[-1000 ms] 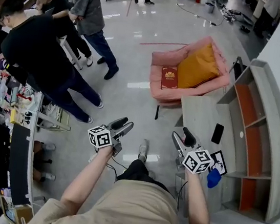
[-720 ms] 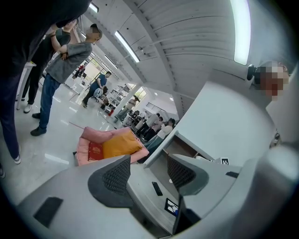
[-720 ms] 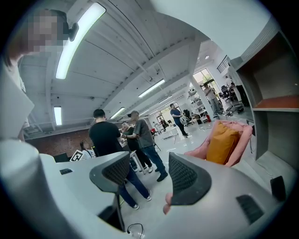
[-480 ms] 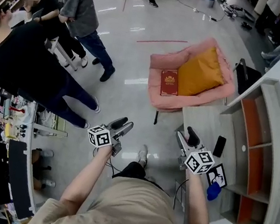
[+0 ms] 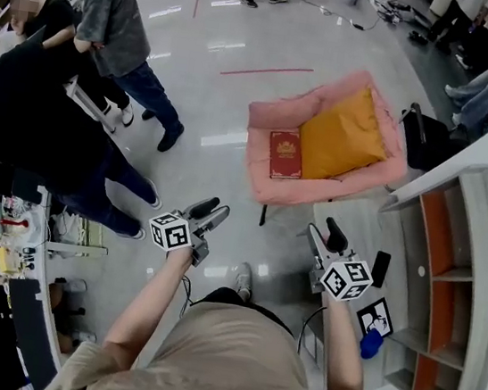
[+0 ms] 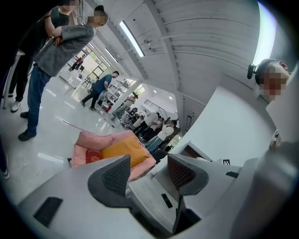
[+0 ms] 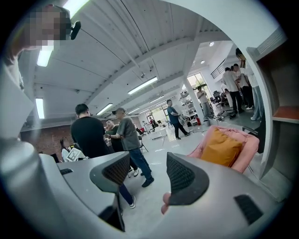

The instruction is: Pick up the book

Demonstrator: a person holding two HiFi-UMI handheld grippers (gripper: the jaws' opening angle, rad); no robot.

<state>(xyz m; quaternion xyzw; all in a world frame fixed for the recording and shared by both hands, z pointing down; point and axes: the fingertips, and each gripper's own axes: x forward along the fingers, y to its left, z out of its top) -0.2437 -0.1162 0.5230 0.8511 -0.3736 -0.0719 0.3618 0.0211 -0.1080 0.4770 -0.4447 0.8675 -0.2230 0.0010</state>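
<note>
head view: the dark red hardback book (image 5: 285, 154) lies flat on the seat of the low pink upholstered armchair (image 5: 257, 169), at its left side, touching the orange square cushion (image 5: 342, 136). the chair stands on the glossy floor, well ahead of the person. the left gripper (image 5: 208, 212) and the right gripper (image 5: 322, 232) are held out level in front of the body, both short of the chair and well apart from the book. a grey table (image 5: 361, 224) with a black phone (image 5: 380, 268) on it sits just right of the right gripper.

left gripper view: its jaws stand apart with nothing between the pads. the book (image 6: 93, 156) shows low and to the left on the chair seat, beyond the left pad.

right gripper view: its jaws stand parted and empty too. the cushion (image 7: 224, 147) and the chair's pink rim are at right; the book is not in sight here.

assessment: approach stage — no contact, no grasp. the next move calls for closing on the chair, then dropping one gripper to the book's free edge, since it lies flat on soft padding — a jaw must get under the cover before closing.
</note>
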